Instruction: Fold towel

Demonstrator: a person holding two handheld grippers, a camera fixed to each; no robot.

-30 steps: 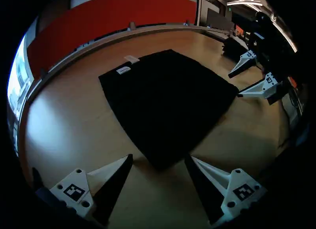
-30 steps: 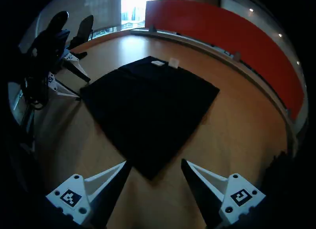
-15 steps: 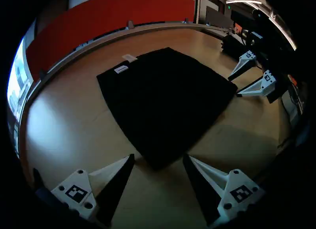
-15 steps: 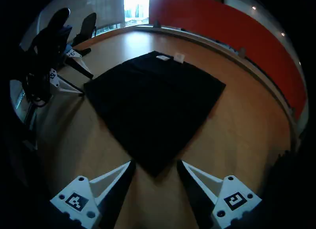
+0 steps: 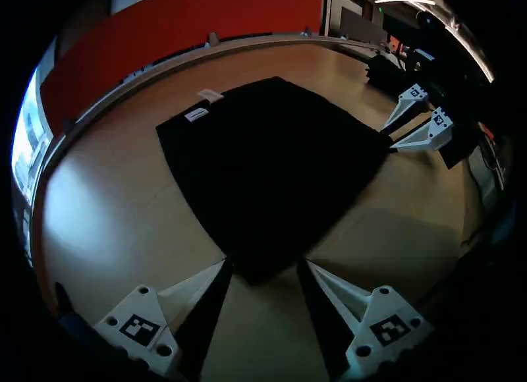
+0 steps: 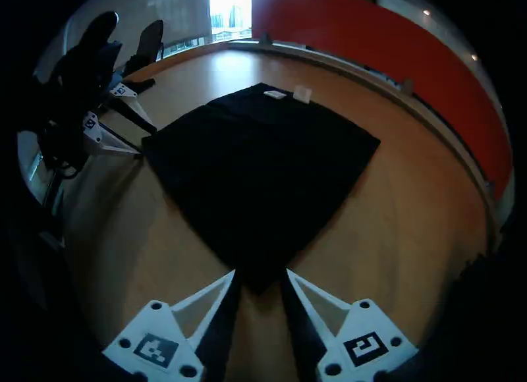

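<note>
A black towel (image 5: 270,171) lies spread flat on a wooden table (image 5: 112,204). In the left gripper view, its near corner points to 6 o'clock and lies between the parted fingers of the left gripper (image 5: 263,274). In the right gripper view, another corner, also at 6 o'clock, sits between the narrowly parted fingers of the right gripper (image 6: 260,281). A white tag (image 5: 196,114) marks the towel's edge toward 11 o'clock.

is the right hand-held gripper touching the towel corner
Cannot tell. In the right gripper view the towel corner sits between the jaws of the right hand-held gripper, but their dark inner faces blend with the black cloth, hiding any contact or gap.
</note>
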